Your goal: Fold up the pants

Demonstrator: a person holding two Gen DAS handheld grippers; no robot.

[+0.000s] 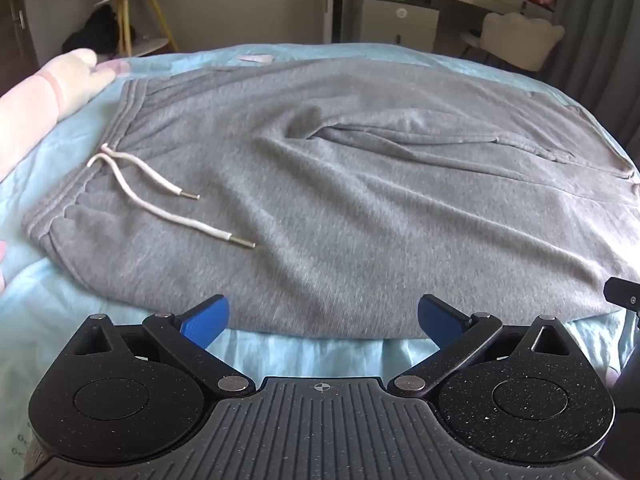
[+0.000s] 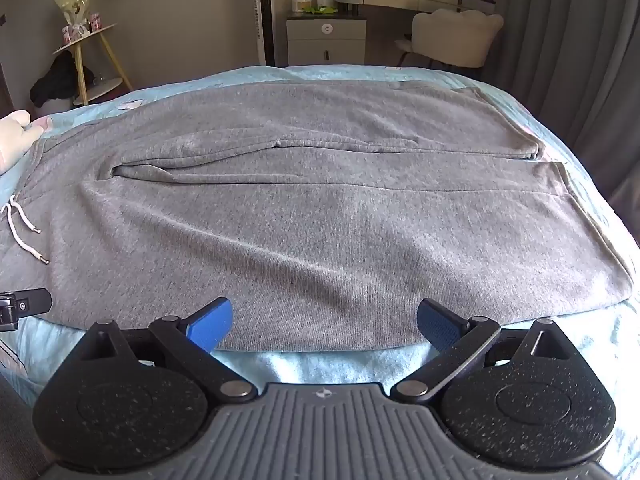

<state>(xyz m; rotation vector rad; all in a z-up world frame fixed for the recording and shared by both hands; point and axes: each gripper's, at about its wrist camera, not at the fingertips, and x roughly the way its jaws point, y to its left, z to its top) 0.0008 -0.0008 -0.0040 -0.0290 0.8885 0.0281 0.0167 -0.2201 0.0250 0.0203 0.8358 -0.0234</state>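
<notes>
Grey sweatpants (image 1: 340, 184) lie spread flat across a light blue bed (image 1: 72, 312), waistband at the left, legs running right. A white drawstring (image 1: 160, 196) with metal tips rests on the waist. My left gripper (image 1: 323, 320) hovers open over the near edge of the pants by the waist, nothing between its blue pads. In the right wrist view the pants (image 2: 320, 220) show both legs side by side, the hems at the right. My right gripper (image 2: 325, 322) stands open over the near edge of the closer leg, holding nothing.
A pink and white pillow (image 1: 48, 92) lies at the left end of the bed. Beyond the bed stand a round side table (image 2: 92, 52), a grey drawer cabinet (image 2: 326, 40), a white chair (image 2: 456, 38) and grey curtains (image 2: 568, 40).
</notes>
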